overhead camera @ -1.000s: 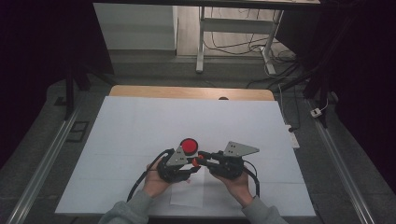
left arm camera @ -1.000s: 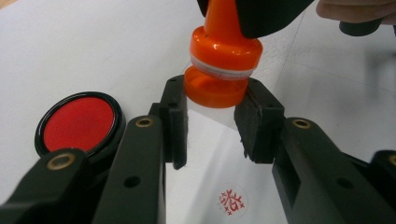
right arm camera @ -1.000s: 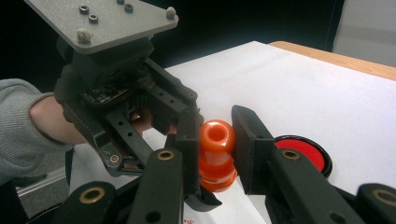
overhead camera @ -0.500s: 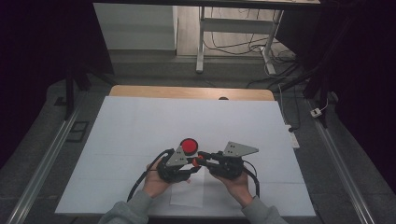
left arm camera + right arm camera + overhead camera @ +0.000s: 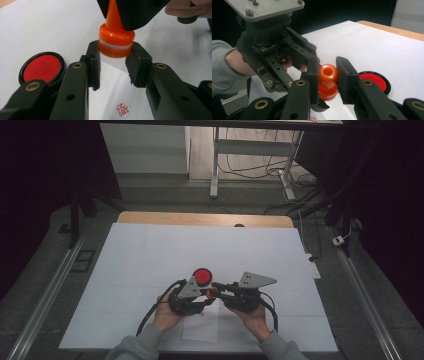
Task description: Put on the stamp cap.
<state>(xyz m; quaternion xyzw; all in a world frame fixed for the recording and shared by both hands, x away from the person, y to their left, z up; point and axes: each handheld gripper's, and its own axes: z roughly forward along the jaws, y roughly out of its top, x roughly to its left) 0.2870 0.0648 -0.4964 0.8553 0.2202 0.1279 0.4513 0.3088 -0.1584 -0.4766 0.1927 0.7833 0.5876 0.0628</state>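
Between the two grippers, near the front middle of the table, an orange stamp (image 5: 115,42) is held off the white sheet. The left gripper (image 5: 115,66) has its pads clamped on the stamp's wide round base, one on each side. The right gripper (image 5: 327,80) is clenched on the stamp's narrower handle, whose hollow top faces that gripper's camera. Below the stamp lies a smaller sheet of paper (image 5: 201,327) that already bears a round red stamped mark (image 5: 123,109); its character is too small to read with certainty. Just beside the left gripper, a round black ink pad (image 5: 202,276) with a red face rests on the white table cover (image 5: 150,250). A hand (image 5: 167,315) in a grey sleeve holds each gripper, and behind the cover a strip of the wooden tabletop (image 5: 200,219) shows.
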